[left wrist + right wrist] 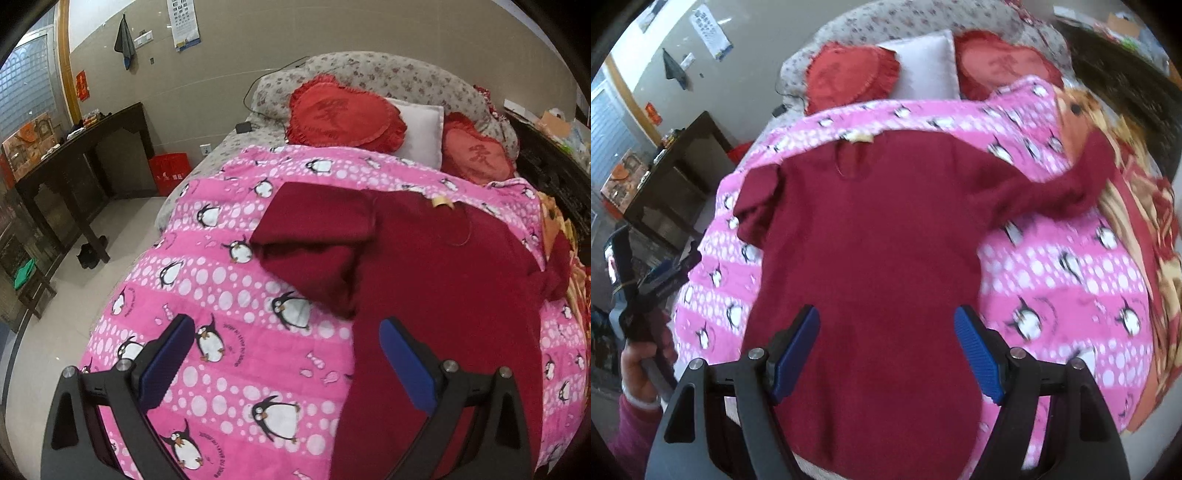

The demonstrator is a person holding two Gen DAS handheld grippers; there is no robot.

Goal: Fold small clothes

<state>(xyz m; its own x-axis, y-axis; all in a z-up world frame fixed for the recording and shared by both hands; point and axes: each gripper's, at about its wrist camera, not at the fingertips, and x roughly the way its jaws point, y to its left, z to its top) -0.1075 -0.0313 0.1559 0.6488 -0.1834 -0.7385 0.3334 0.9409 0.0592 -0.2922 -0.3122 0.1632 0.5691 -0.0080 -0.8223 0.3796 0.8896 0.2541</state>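
A dark red long-sleeved top [443, 277] [871, 240] lies flat on a pink penguin-print quilt [229, 280] [1052, 266], neck toward the pillows. Its left sleeve [314, 243] is bent back beside the body; its right sleeve [1052, 188] stretches out to the right. My left gripper [286, 328] hovers open above the quilt at the top's left edge, holding nothing. My right gripper [886, 321] hovers open over the lower body of the top, holding nothing. In the right wrist view a hand [639, 365] holds the left gripper at the far left.
Two red heart cushions [343, 114] [476, 155] and a white pillow [424, 133] lie at the head of the bed. A patterned blanket [1145, 240] lies along the right. A dark wooden table [74, 166] and a red bag [170, 173] stand left of the bed.
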